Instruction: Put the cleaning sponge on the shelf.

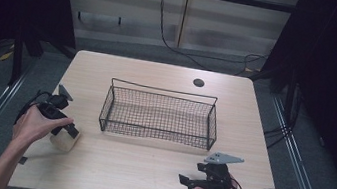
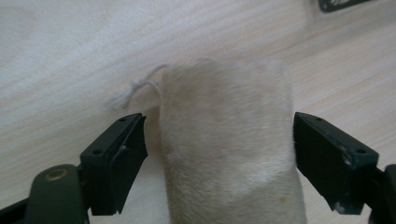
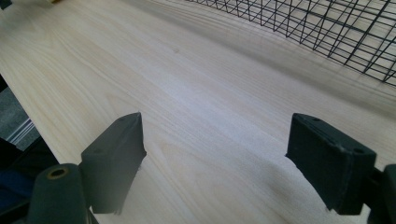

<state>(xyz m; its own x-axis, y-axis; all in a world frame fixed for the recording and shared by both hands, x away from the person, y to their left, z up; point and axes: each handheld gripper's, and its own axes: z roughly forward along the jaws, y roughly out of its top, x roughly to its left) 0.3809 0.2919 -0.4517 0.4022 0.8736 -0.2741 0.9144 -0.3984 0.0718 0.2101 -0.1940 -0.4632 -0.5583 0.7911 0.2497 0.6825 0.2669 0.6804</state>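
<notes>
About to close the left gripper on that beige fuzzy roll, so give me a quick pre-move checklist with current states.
1. Beige roll sits between the left gripper jaws: ok.
2. Jaws open, gap showing on the left side; the right jaw looks close to or at the fabric: ok.
3. Loose string lies outside the jaws: ok.
4. Wire basket upright, nothing visible inside: ok.
5. Right gripper open over bare table, apart from the roll: ok.
6. Roll's far end, hidden by the hand: cannot tell.
</notes>
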